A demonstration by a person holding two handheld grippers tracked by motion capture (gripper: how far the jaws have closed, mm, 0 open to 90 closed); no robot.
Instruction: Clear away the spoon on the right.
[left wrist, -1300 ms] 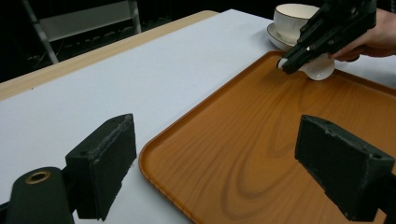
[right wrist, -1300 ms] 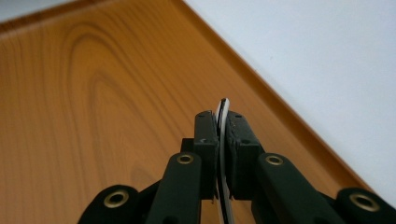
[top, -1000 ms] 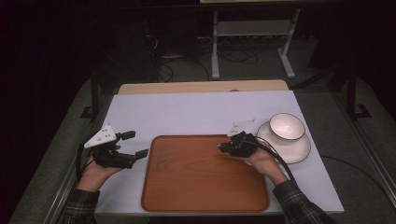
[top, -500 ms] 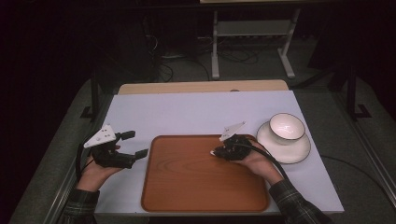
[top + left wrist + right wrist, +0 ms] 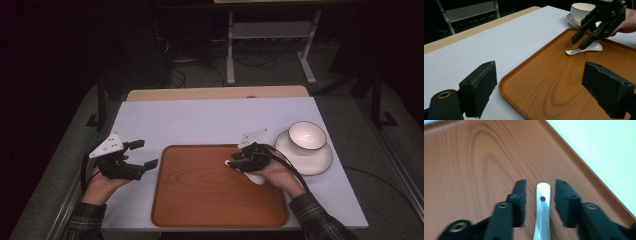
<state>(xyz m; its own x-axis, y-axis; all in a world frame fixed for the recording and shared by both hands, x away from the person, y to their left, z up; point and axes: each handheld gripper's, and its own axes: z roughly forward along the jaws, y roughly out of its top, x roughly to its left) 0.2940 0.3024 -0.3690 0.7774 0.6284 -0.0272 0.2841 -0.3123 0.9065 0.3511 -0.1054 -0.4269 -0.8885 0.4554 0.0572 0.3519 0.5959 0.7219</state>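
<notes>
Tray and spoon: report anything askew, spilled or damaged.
Nothing stands out. The white spoon lies flat on the wooden tray, between the right gripper's jaws, which have just been opening and stand clear of its handle. The bowl sits upright on its saucer.

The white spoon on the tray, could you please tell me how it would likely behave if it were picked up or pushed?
The spoon looks glazed and ceramic, so probably stiff, brittle and slippery between hard pads. Its narrow handle lies between the right gripper's jaws, which have just been opening and stand clear of it. On the smooth tray, a push would likely make it slide or pivot on its rounded bowl.
</notes>
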